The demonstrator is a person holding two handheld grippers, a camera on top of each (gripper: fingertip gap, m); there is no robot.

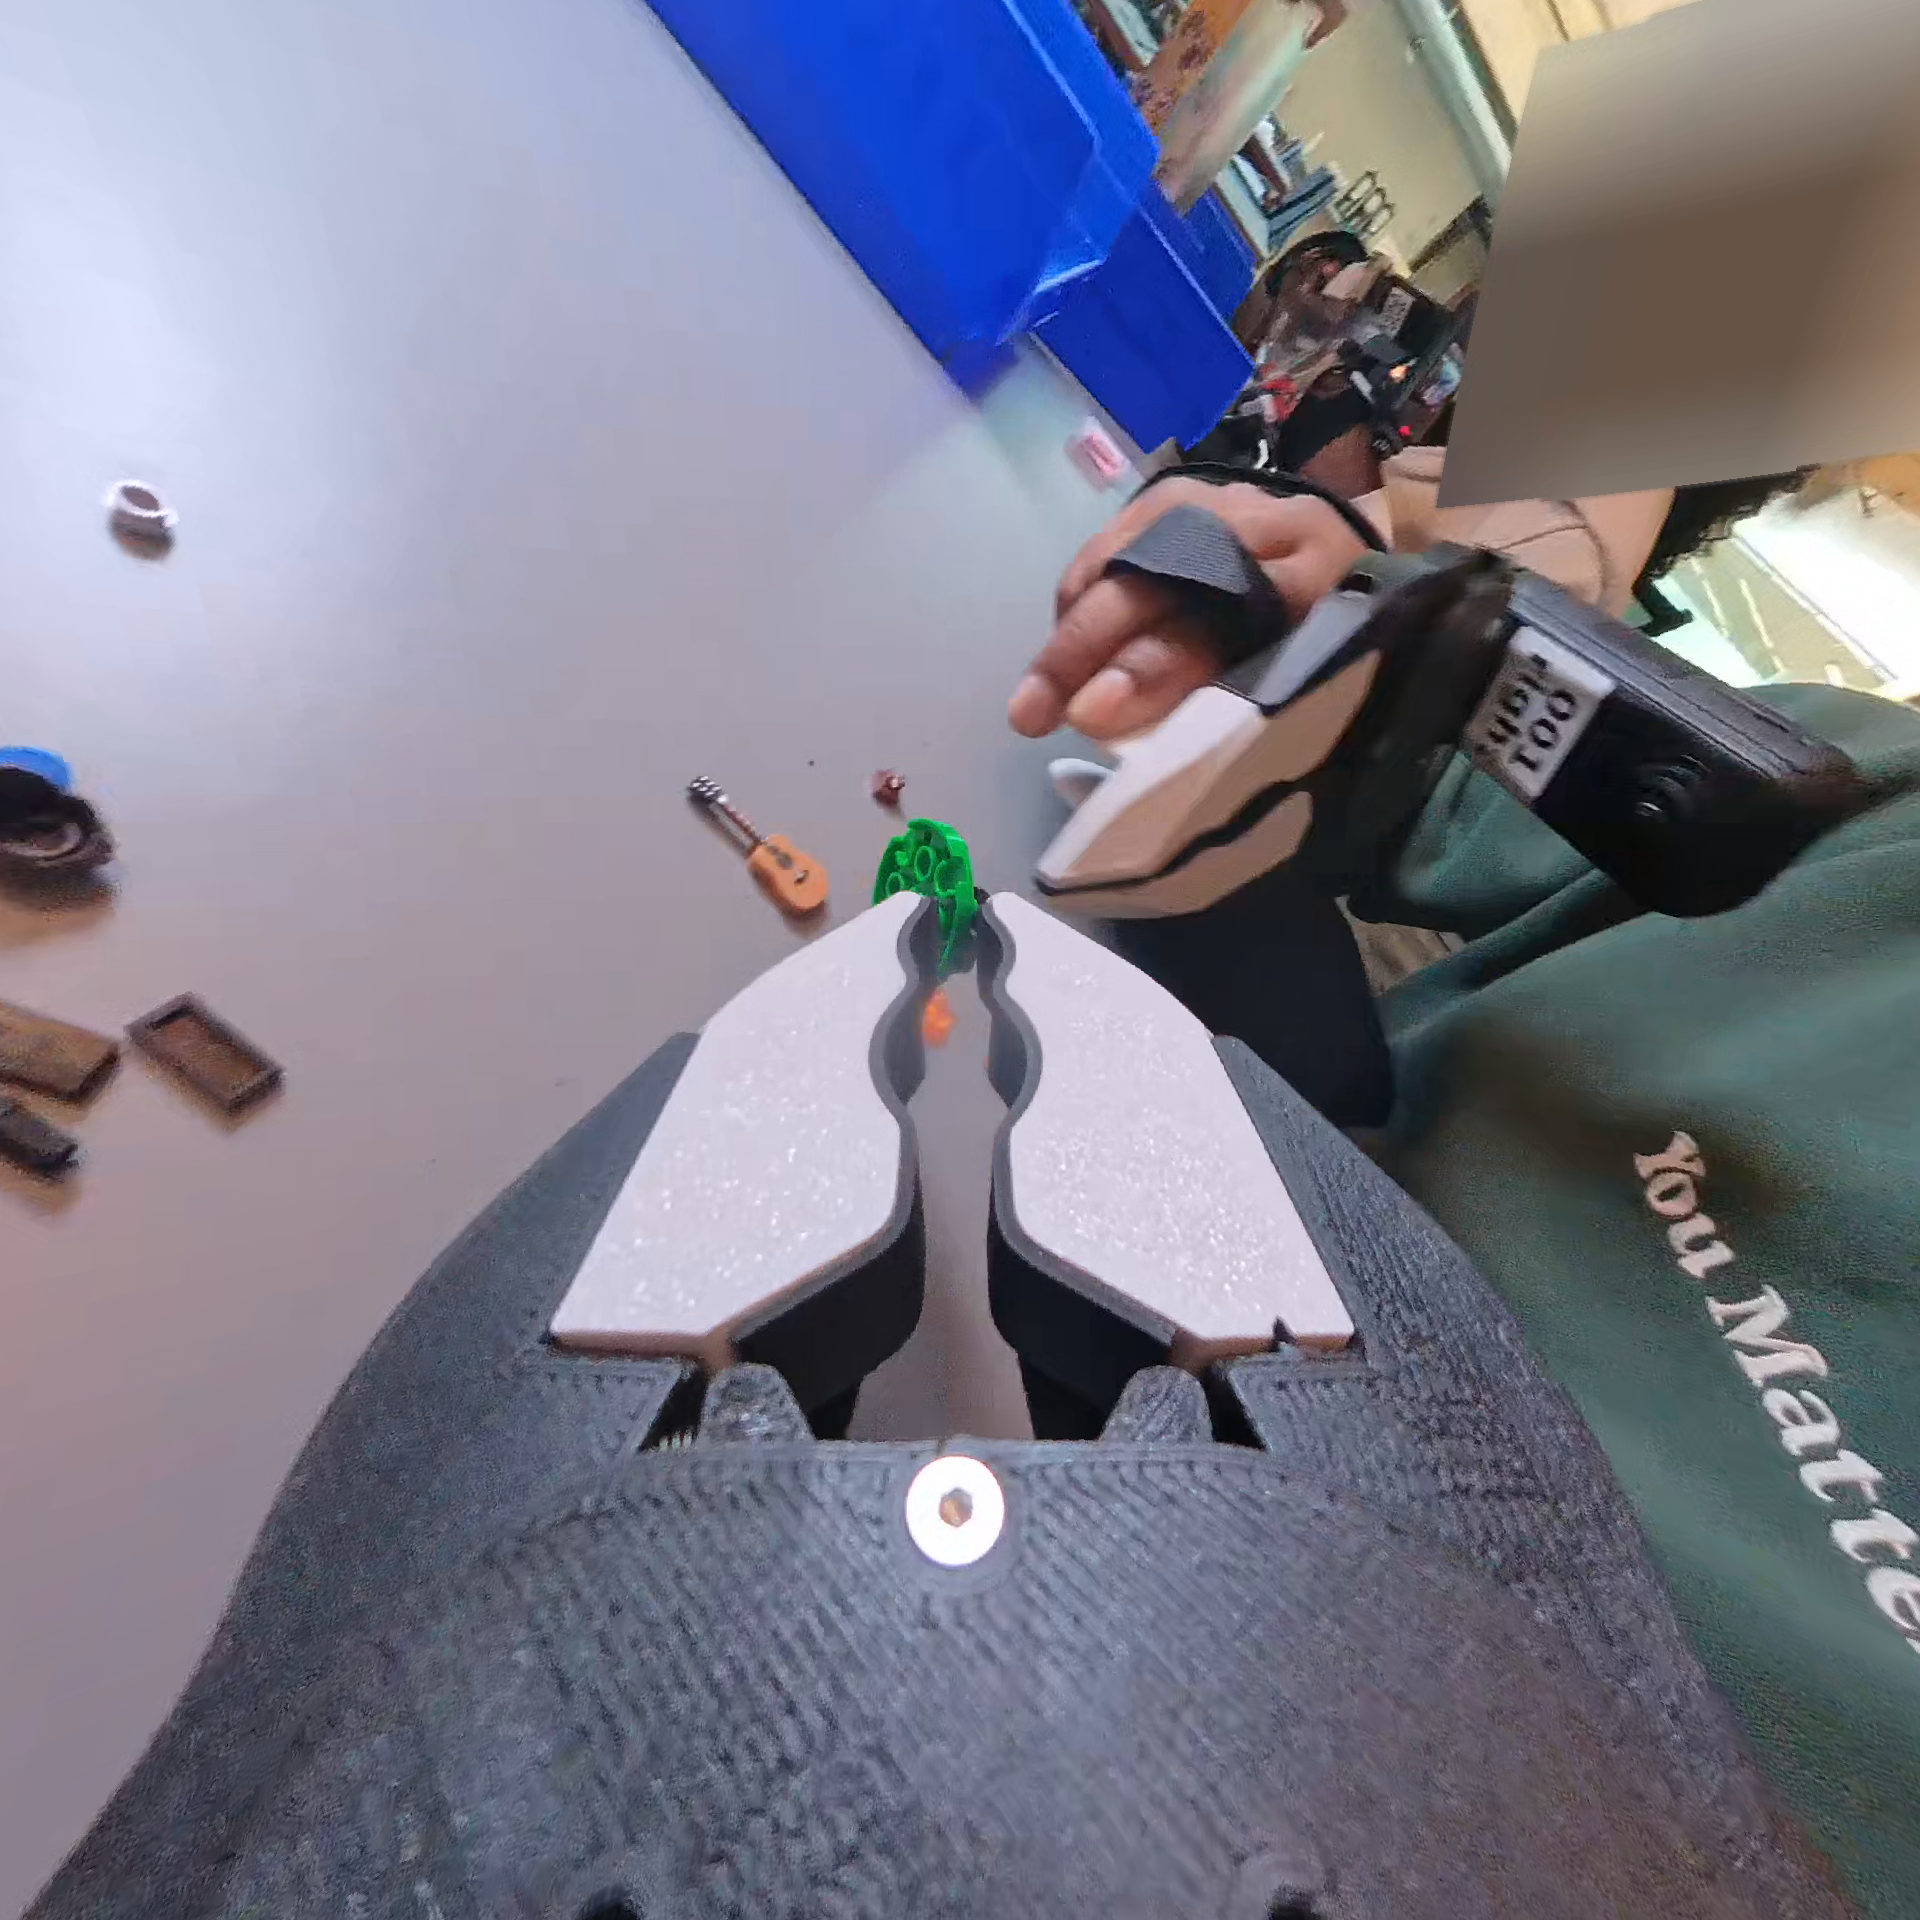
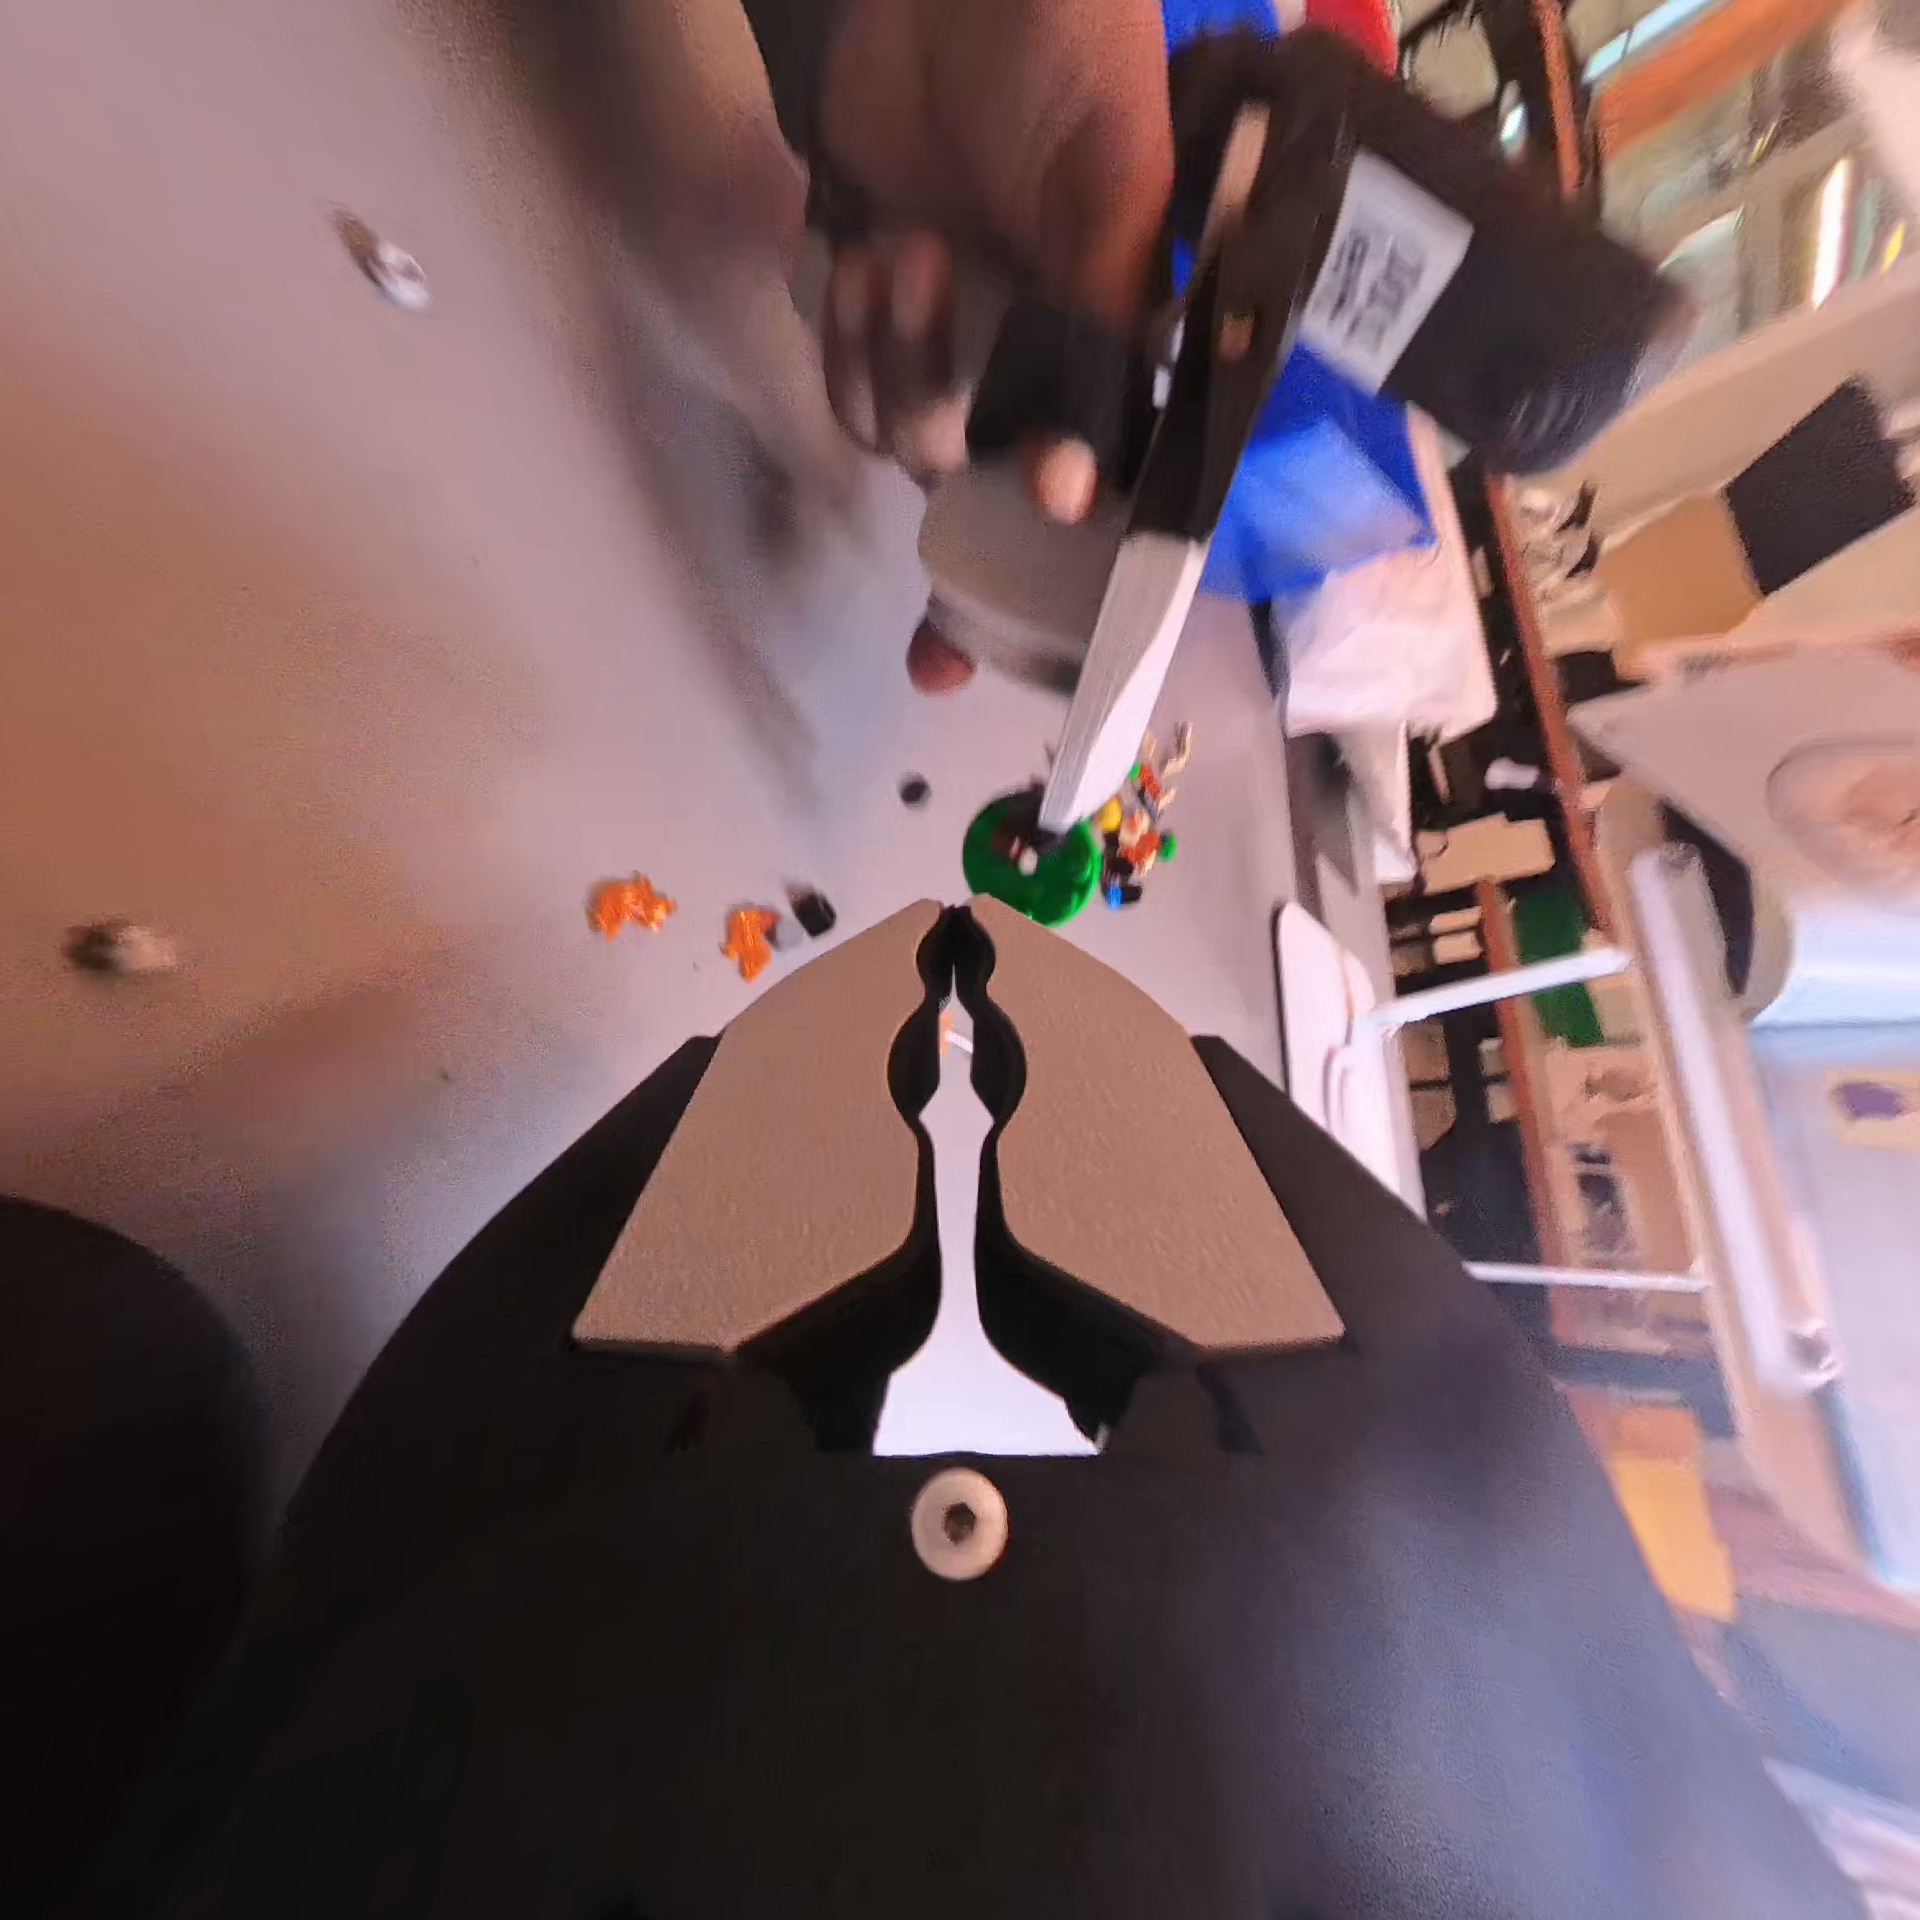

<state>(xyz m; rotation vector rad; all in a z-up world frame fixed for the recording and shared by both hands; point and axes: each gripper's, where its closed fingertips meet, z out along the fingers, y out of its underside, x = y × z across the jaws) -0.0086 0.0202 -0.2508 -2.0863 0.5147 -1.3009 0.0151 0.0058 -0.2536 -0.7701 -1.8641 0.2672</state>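
My left gripper [image 1: 948,902] is shut on a green round studded plate [image 1: 925,860], gripped on edge at the fingertips above the grey table [image 1: 468,468]. In the right wrist view the same plate [image 2: 1023,868] sits at the tip of the left gripper's white finger [image 2: 1117,675]. My right gripper [image 2: 954,914] is shut, with nothing visible between its pads. It hovers close to the right of the plate and also shows in the left wrist view [image 1: 1049,881]. A tiny toy guitar [image 1: 771,854] and a small brown piece [image 1: 886,787] lie just beyond the plate.
Two orange flame pieces [image 2: 629,906] [image 2: 750,935] and a black piece [image 2: 810,912] lie left of my right gripper. A heap of small coloured pieces [image 2: 1138,821] lies behind the plate. Blue bins [image 1: 935,156] stand at the back. Brown trays [image 1: 203,1049] lie at the left. A person's green sleeve [image 1: 1662,1143] is on the right. From the left gripper's tips to the tiny toy guitar [image 1: 771,854] is close to 6 centimeters. Between my right fingertips and the small brown piece [image 1: 886,787] there is roughly 8 centimeters.
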